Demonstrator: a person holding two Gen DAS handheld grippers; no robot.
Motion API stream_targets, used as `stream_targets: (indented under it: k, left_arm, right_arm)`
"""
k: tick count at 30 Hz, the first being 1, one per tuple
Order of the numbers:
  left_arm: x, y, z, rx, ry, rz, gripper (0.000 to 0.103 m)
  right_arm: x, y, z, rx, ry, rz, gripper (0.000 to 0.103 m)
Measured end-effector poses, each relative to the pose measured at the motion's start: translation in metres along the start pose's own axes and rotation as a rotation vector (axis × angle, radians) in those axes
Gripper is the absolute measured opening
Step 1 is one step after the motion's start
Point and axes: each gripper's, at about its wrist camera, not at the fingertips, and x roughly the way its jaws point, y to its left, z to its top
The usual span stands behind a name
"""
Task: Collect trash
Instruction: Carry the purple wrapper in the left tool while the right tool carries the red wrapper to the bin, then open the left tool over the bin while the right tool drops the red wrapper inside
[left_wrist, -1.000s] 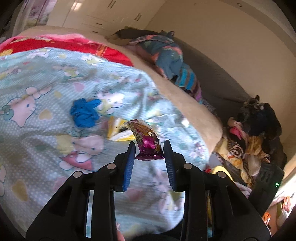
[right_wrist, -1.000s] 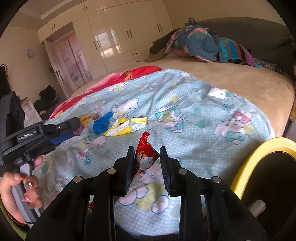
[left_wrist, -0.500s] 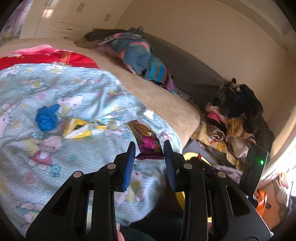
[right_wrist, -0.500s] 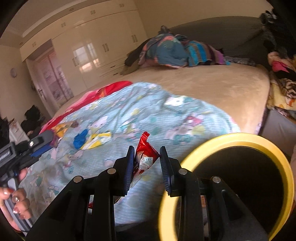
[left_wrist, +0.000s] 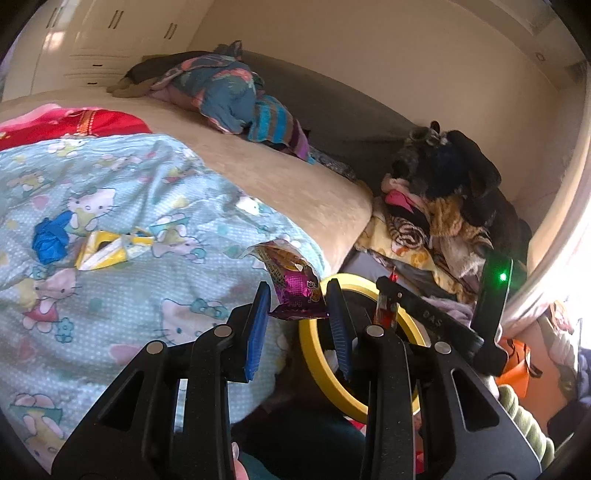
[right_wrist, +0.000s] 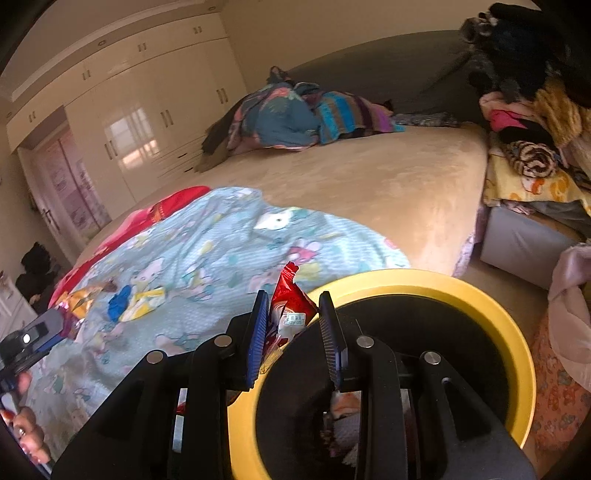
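Both wrappers carried to bin.
Left gripper (left_wrist: 299, 314) pinches crinkled purple foil wrapper (left_wrist: 295, 291); right gripper (right_wrist: 291, 325) clamps red foil wrapper (right_wrist: 290, 306) over yellow-rimmed black bin (right_wrist: 480, 295), positioned for drop.

My left gripper (left_wrist: 298, 309) pinches a crinkly purple-and-orange foil wrapper (left_wrist: 295, 288); my right gripper (right_wrist: 291, 320) a shiny red one (right_wrist: 290, 306). Yellow-rimmed black round bin (right_wrist: 517, 347); pale-blue cartoon-cat quilt (left_wrist: 122, 295).

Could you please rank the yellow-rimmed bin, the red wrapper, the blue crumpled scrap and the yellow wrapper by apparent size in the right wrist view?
1. Yellow-rimmed bin, largest by far.
2. Red wrapper, though held in the right claw, so nearness inflates it.
3. Yellow wrapper and blue crumpled scrap: both small and distant, too alike to rank.
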Motion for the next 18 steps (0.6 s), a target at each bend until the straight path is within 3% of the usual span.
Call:
stream_targets:
  k: [18]
  left_arm:
    - [0.028, -0.054, -0.03, 0.145, 0.111, -0.08, 0.025]
  right_arm:
    - [-0.01, -0.048, -0.001, 0.05, -0.005, -0.099, 0.027]
